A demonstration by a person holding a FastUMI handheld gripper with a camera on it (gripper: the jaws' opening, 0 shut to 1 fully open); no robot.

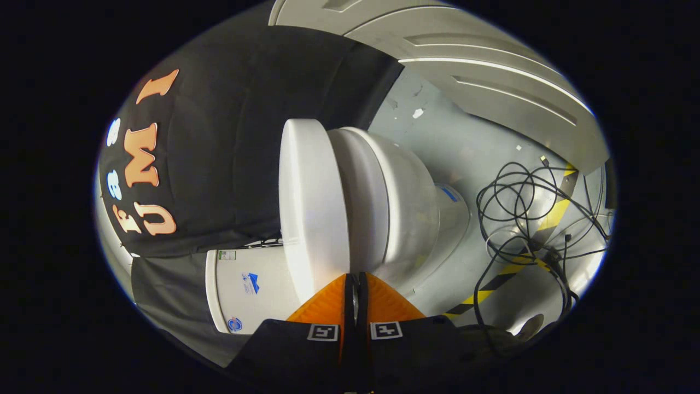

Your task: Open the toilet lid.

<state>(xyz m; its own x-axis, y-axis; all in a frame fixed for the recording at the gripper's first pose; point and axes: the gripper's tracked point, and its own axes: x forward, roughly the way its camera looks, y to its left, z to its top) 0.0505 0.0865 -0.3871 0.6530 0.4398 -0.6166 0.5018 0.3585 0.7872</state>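
My gripper (356,279) has its fingers closed together with nothing between them, tips at the seam where the lid (311,208) meets the bowl (404,202). The lid lies just ahead, still down, its edge running straight away from me. The view is rolled sideways; cables (525,219) lie on the floor (465,142) beyond.

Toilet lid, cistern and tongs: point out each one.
toilet lid (313,208): gripper view, on its flat outer face, just ahead of the fingers.
cistern (246,287): gripper view, on its side wall beside the lid.
tongs (356,282): gripper view, at the tips, fingers closed together on nothing.
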